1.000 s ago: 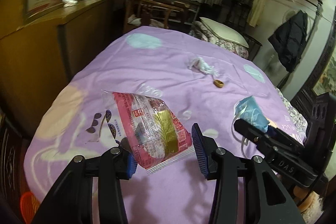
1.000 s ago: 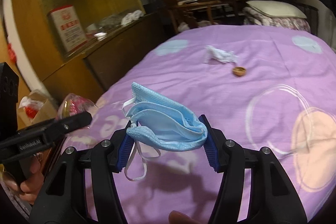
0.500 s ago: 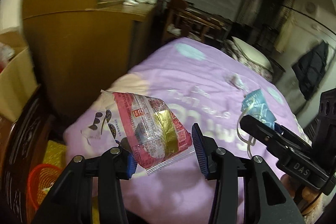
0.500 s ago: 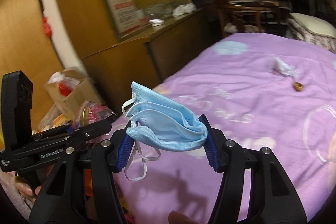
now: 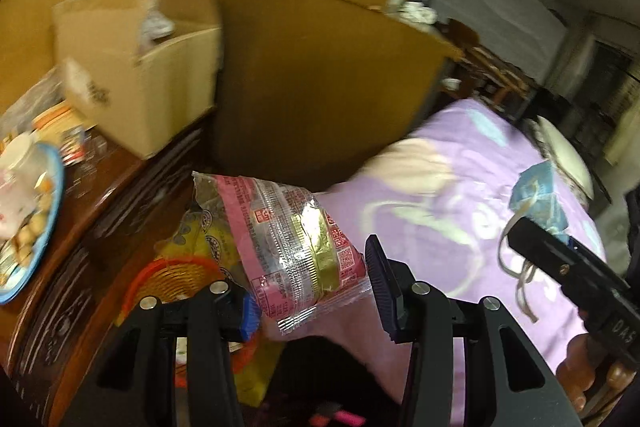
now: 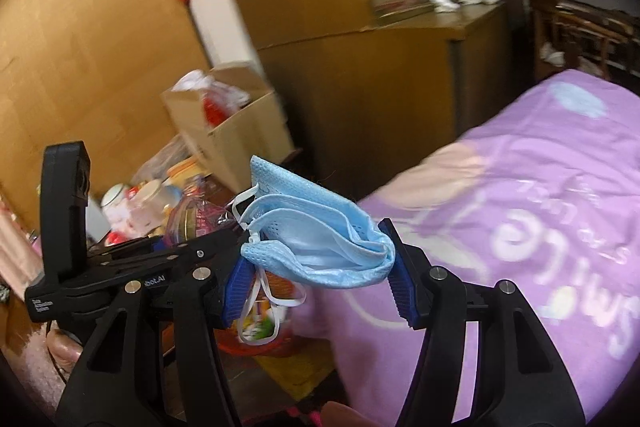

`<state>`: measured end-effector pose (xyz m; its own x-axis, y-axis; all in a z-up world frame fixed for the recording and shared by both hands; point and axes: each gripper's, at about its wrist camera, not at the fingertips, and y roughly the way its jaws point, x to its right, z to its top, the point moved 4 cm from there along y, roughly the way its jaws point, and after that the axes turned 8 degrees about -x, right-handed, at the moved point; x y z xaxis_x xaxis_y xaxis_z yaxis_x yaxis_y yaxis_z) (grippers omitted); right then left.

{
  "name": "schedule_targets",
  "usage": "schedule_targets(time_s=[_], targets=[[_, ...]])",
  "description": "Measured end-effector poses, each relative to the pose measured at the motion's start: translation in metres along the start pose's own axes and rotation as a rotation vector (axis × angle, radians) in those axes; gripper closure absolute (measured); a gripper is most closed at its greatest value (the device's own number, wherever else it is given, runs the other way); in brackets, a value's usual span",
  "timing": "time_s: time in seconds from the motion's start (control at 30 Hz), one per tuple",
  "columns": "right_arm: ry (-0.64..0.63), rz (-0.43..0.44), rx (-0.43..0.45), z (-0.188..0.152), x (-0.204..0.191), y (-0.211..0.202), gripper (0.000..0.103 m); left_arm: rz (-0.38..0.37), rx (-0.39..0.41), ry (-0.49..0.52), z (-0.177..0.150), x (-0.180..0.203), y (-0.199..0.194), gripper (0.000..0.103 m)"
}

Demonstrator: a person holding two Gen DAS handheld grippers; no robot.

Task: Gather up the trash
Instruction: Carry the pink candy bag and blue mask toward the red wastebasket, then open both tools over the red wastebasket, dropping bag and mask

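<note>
Landmark = orange basket (image 5: 176,279) on the floor beside the bed (image 5: 460,187); it looks like the bin, so the coming move likely turns on how each piece of trash sits relative to it. Left tongs (image 5: 310,291) are clamped on a pink snack wrapper (image 5: 292,243): left pad pinches its lower edge, right pad stands a bit clear of the film, long axis runs up-left to down-right, and the upper end leans out over the basket's right rim. Basket lies below and just left of those tongs, so the left hand is the nearer one; judging by that, a small shift left-down then a release should do. Right of the basket, right tongs (image 6: 316,279) are gripping a crumpled blue face mask (image 6: 316,239) w/ both pads, long axis roughly level across the gap, ear loops dangling straight down. In the right wrist view a bit of the basket shows under the mask and loops, so that hand is also near, but farther to the bed side. Hard to make out: basket is mostly hidden by tongs and wrapper in both views, its contents can't be told; yellow bag next to it is partly cut off; motion blur smears the cardboard box (image 5: 136,67) and the surface w/ plate at far left.
</note>
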<state>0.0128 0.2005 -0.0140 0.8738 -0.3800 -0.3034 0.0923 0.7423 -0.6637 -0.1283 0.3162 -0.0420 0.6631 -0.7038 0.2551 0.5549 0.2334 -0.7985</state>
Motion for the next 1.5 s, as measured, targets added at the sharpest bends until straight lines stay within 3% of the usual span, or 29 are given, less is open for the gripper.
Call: schedule_targets(time_s=[0.23, 0.5, 1.0, 1.5], targets=[[-0.036, 0.115, -0.121, -0.001, -0.038, 0.054, 0.045, 0.099, -0.041, -0.094, -0.012, -0.065, 0.003, 0.057], [-0.028, 0.156, -0.225, -0.009, -0.054, 0.108, 0.045, 0.139, -0.141, -0.104, -0.034, -0.096, 0.039, 0.057], [0.023, 0.186, -0.400, -0.036, -0.074, 0.191, 0.045, 0.086, -0.265, -0.157, -0.064, -0.138, 0.092, 0.057], [0.194, 0.256, -0.580, -0.060, -0.070, 0.263, 0.044, 0.049, -0.357, -0.199, -0.086, -0.154, 0.128, 0.057]])
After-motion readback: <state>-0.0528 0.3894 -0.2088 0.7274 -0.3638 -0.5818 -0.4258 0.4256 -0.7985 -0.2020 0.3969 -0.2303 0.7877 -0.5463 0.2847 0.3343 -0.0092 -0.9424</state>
